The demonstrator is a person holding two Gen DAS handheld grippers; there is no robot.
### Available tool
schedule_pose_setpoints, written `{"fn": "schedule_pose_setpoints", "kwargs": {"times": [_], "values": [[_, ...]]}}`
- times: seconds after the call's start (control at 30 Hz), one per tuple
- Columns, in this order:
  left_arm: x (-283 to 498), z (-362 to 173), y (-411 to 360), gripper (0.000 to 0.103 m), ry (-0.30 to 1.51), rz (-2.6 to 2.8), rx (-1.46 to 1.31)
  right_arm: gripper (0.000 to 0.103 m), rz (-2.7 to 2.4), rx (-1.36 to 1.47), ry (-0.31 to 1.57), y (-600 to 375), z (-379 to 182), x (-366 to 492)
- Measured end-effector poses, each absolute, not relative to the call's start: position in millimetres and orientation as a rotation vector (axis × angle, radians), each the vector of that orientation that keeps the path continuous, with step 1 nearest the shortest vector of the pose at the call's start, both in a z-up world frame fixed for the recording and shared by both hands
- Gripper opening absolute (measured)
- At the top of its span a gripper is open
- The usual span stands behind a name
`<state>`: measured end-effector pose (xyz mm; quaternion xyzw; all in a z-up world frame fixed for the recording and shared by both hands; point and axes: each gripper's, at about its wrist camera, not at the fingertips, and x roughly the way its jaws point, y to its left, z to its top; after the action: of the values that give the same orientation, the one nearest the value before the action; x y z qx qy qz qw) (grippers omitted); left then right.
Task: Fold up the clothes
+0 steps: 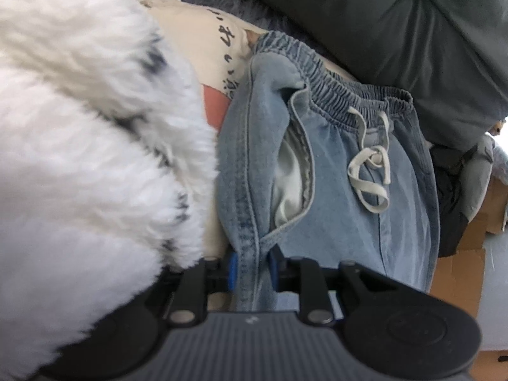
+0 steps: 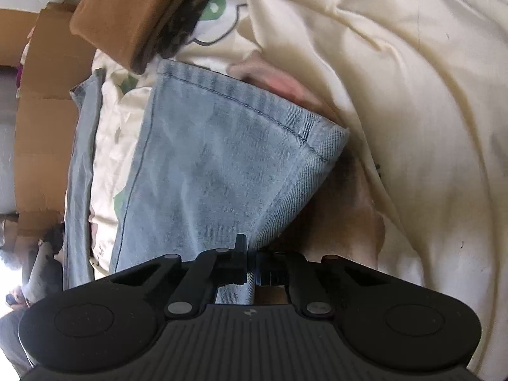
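The left hand-held gripper (image 1: 253, 268) is clamped narrow on the outer side seam of a pair of light blue jeans (image 1: 333, 190), a little below the pocket opening (image 1: 293, 171). The right hand-held gripper (image 2: 250, 265) is pinched nearly closed on the edge of a jeans leg (image 2: 219, 165) just short of its stitched hem (image 2: 254, 98). The jeans lie on a cream bedsheet (image 2: 412, 111), among other laundry.

The step in hand looks like gathering the jeans by waist end and leg end for a fold. To do it well, both grips should probably catch every denim layer at the seam. The cloth should be drawn taut between the hands so the legs lie flat on each other. The hem should then be carried towards the waistband (image 1: 349, 95) without dragging neighbouring clothes along.

The left wrist view alone shows the elastic waistband, the knotted white drawstring (image 1: 371, 171) and the pale pocket lining. It also shows a fluffy white garment (image 1: 89, 143) touching the jeans' left side and a dark grey garment (image 1: 397, 22) just beyond the waistband. The right wrist view alone shows the hem, a second strip of denim (image 2: 82, 158) to the left, a brown folded cloth (image 2: 127, 12) and cardboard boxes (image 2: 41, 101).
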<state>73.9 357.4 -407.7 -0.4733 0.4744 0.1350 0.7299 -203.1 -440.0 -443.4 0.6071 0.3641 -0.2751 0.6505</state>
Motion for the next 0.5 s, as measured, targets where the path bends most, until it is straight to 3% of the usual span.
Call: {"fn": "schedule_pose_setpoints", "kwargs": {"times": [0.5], "values": [[90,-343,358,0.015,1.025,0.167,-0.973,0.002,-0.478,1.263,0.713,-451,-361,-167]]}}
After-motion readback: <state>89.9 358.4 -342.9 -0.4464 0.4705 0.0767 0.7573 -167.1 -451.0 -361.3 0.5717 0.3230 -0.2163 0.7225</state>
